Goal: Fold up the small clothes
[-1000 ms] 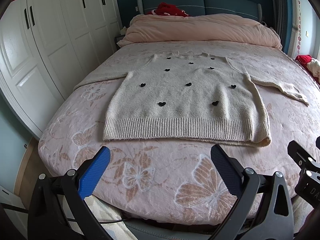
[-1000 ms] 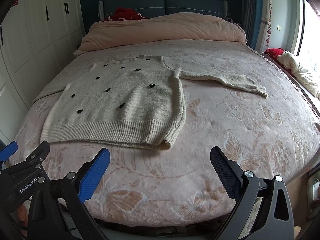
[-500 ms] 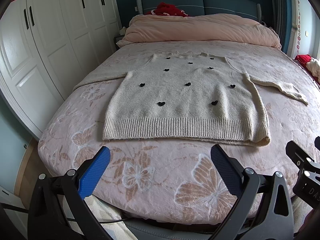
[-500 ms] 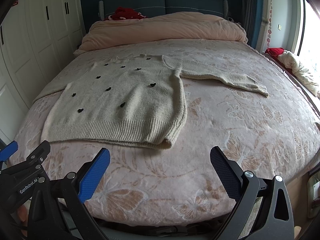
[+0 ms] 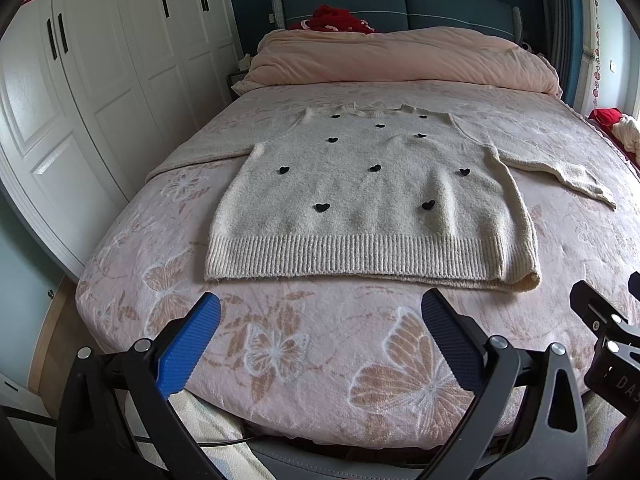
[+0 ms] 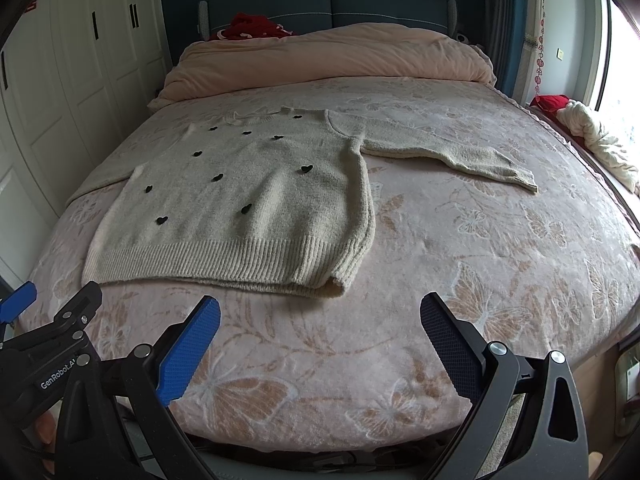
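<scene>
A cream knit sweater (image 5: 368,196) with small black hearts lies flat and face up on the bed, hem toward me, both sleeves spread out. Its right sleeve (image 6: 448,152) stretches toward the right side of the bed. My left gripper (image 5: 320,320) is open above the foot of the bed, short of the hem (image 5: 352,256), with nothing between its blue pads. My right gripper (image 6: 320,320) is open too, hovering just short of the sweater's lower right corner (image 6: 332,280). Each gripper's body shows at the edge of the other's view.
The bed (image 5: 304,360) has a pink butterfly blanket. A rolled pink duvet (image 5: 400,60) lies by the blue headboard, red cloth (image 5: 336,16) behind it. White wardrobe doors (image 5: 80,100) line the left side. Red and white cloth (image 6: 592,136) lies at the right edge.
Both grippers have crept slightly forward toward the sweater; they stay open and the sweater has not moved.
</scene>
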Demonstrator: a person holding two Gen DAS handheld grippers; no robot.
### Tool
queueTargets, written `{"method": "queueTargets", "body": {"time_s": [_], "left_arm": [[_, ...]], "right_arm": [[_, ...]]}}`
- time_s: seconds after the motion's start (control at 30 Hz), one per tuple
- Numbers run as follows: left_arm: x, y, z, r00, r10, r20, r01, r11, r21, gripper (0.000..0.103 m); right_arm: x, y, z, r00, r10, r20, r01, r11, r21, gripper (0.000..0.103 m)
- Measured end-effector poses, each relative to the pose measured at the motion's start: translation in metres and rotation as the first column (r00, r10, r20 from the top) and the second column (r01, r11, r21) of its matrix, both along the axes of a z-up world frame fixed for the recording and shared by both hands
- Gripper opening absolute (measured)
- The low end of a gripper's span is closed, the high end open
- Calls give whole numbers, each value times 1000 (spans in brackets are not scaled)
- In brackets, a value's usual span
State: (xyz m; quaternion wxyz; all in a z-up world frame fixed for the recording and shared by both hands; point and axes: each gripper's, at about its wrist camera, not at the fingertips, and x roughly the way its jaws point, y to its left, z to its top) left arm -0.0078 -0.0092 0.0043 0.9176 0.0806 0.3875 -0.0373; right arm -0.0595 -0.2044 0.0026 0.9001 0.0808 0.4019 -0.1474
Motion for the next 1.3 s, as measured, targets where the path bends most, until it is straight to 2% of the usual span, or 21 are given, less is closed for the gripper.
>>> {"method": "queueTargets", "body": {"time_s": [1.07, 1.17, 1.3], "left_arm": [[1, -1, -2, 1000, 2, -15, -2, 1000, -8, 98], [8, 6, -2, 999, -4, -43, 1, 997, -76, 98], [17, 11, 1, 1000, 12, -13, -14, 984, -179, 98]], "right_arm": [[0, -1, -4, 1000, 11, 6, -11, 1000, 10, 98], [1, -25, -8, 999, 2, 33, -3, 1000, 25, 98], [3, -105, -13, 994, -83, 76, 75, 992, 102, 98]]}}
